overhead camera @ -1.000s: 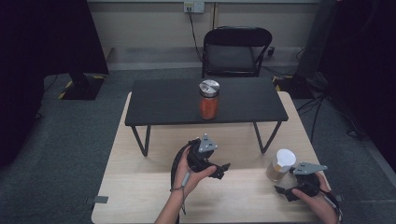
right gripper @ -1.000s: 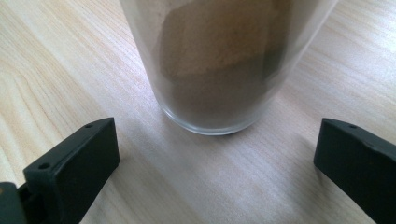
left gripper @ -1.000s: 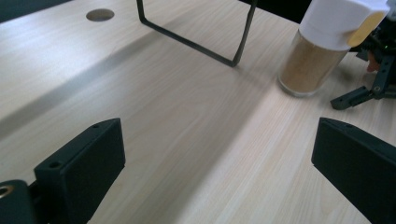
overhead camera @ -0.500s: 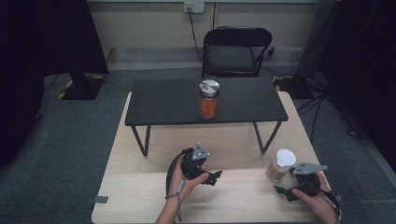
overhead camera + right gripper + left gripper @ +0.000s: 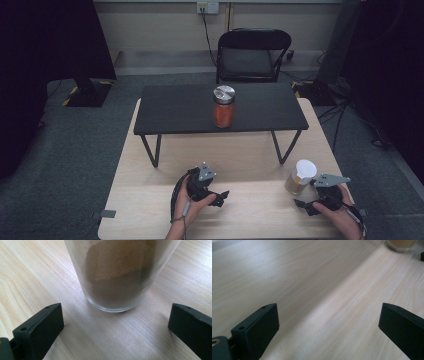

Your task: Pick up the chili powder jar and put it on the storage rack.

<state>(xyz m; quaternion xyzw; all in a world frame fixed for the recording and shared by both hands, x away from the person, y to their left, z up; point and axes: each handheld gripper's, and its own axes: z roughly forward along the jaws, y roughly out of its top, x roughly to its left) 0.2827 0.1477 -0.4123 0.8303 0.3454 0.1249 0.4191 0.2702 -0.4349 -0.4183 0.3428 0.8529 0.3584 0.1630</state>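
We see the right gripper, jaws spread wide, lined up just short of the brown-filled jar at the wooden table's near right, presumably to grasp it. The left gripper, jaws also apart, rests idle, well left.

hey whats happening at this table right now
A person sits at a light wooden table with a two-jaw gripper in each hand. The right gripper is open and lined up just short of a glass jar of brown powder with a white lid, not touching it. The left gripper is open over bare wood, holding nothing. Farther back, a jar of orange-red contents stands on a small black table.
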